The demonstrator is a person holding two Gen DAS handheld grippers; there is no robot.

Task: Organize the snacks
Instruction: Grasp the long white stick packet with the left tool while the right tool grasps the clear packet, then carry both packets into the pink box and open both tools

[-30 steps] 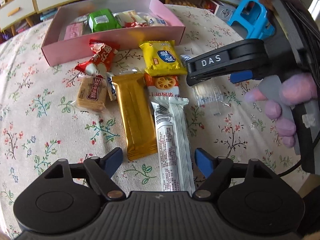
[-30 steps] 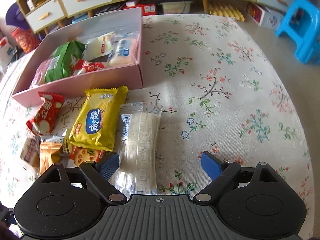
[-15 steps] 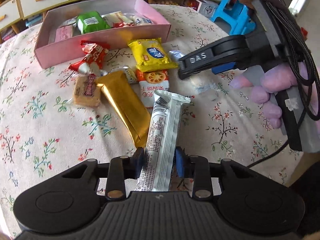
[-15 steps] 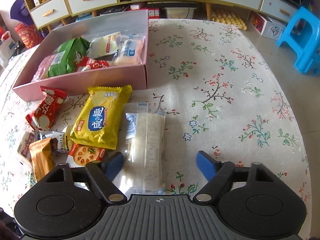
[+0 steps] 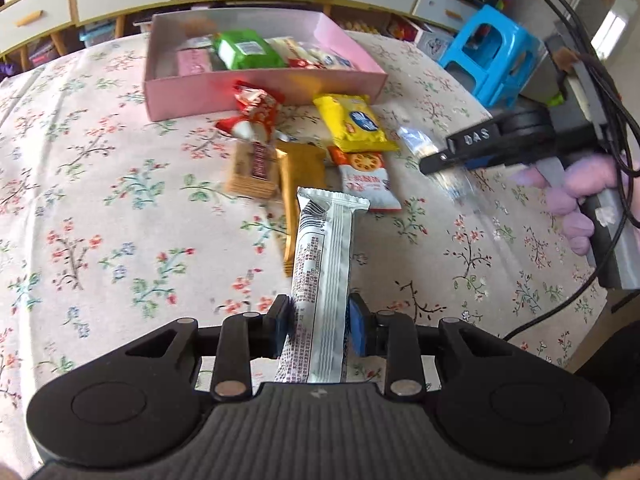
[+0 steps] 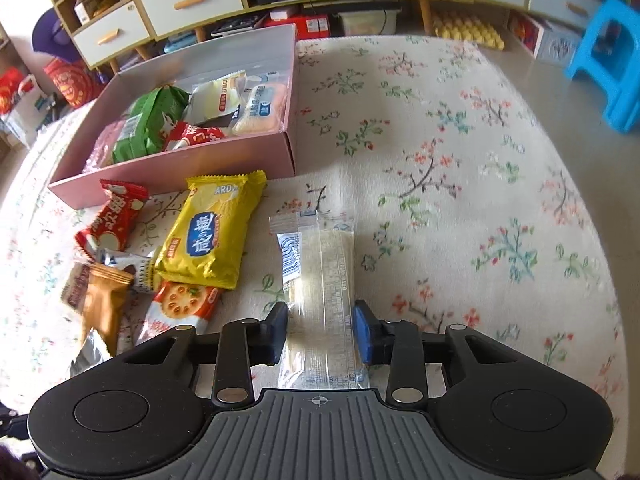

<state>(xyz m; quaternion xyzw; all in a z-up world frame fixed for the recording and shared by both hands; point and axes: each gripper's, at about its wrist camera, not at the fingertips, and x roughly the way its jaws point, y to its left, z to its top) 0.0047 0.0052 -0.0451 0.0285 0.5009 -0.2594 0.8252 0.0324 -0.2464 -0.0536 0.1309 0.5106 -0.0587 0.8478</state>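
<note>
Left wrist view: left gripper (image 5: 319,330) clamped on white bar (image 5: 322,276), lifted, pointing toward pink box (image 5: 256,92). Gold bar (image 5: 298,184) and yellow packet (image 5: 354,123) lie before box.

Right wrist view: right gripper (image 6: 320,332) clamped on clear packet (image 6: 320,280), right of yellow packet (image 6: 212,228), near box (image 6: 192,160) corner.

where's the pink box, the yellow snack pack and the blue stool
pink box (image 5: 256,90), left wrist view, front wall
yellow snack pack (image 6: 212,232), right wrist view, middle of the wrapper
blue stool (image 5: 494,60), left wrist view, side of the seat
</note>
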